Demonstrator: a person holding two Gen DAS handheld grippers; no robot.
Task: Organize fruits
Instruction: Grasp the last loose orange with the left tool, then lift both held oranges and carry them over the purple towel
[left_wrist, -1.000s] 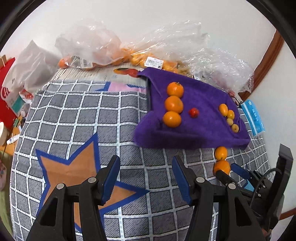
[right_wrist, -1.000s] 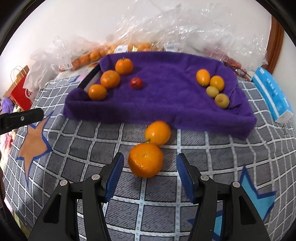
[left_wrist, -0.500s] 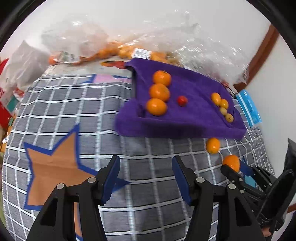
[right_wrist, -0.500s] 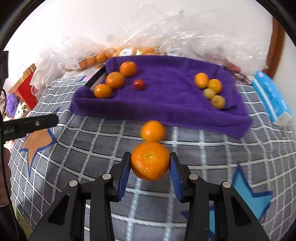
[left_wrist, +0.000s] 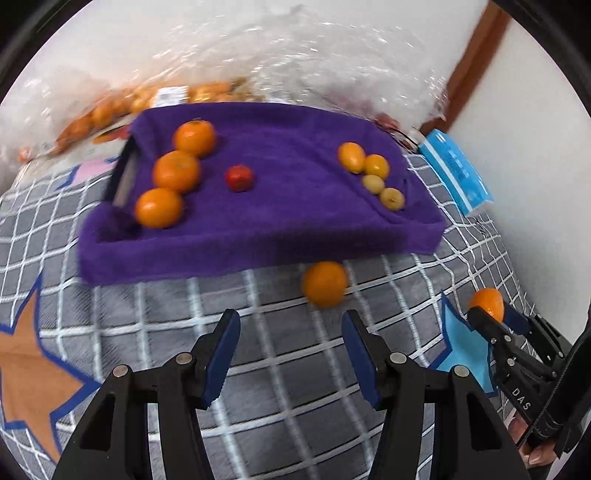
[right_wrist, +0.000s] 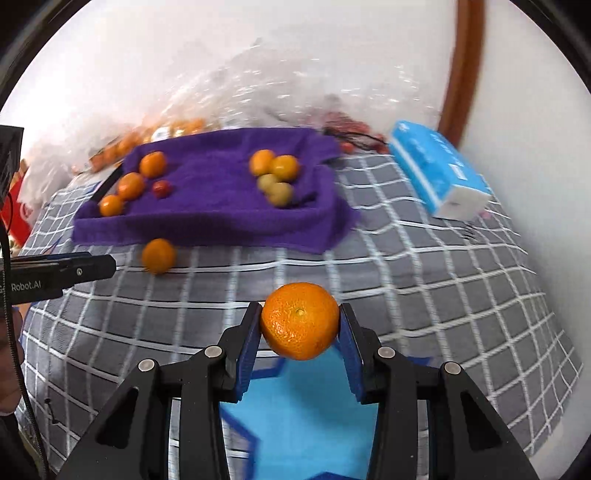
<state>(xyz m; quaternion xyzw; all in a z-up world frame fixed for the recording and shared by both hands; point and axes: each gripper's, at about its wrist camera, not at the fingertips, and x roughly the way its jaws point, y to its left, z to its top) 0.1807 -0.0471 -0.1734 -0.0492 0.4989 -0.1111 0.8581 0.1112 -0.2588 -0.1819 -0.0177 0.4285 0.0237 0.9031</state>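
my right tongs (right_wrist: 300, 325) grip an orange (right_wrist: 299, 320); the loose orange (left_wrist: 324, 283) by the towel (left_wrist: 280, 221) lies just ahead-right of my empty, half-open left tongs (left_wrist: 290, 345).

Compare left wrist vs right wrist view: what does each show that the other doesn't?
Left wrist only: the left gripper, open and empty, and an orange star on the cloth.

Right wrist only: the held mandarin's dimpled face, clamped between the right gripper's pads.

Both: purple towel, loose mandarin on the checked cloth, blue tissue pack.
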